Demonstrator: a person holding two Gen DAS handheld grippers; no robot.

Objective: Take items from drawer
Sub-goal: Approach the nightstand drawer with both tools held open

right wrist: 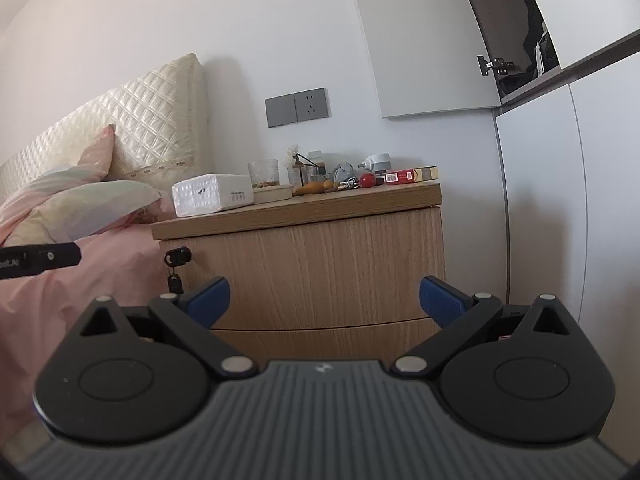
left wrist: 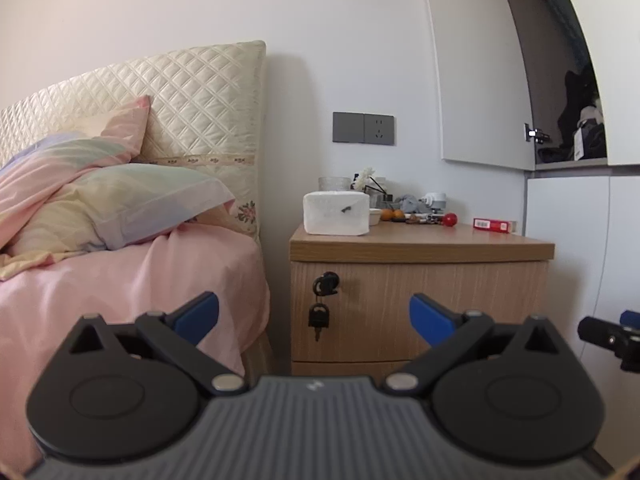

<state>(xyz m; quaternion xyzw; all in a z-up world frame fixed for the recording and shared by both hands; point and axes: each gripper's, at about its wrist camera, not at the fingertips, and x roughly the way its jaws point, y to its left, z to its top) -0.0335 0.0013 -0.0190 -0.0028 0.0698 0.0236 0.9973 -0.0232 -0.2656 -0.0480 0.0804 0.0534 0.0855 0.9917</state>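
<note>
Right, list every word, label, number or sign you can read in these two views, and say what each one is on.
"AI", the end of a cut-off white marking: on the left gripper, seen from the right wrist view.
Small pale logo on each gripper body: a mark, not readable text.
Barcode and print on the red box: too small to read.
Grey print on the end of the white tissue pack: blurred, unreadable.
Wall socket: pin holes only, no text.

Soft daylight fills the room evenly; my views bend strongly at dark corners, and shadows on the wall (left wrist: 340, 40) are faint.
</note>
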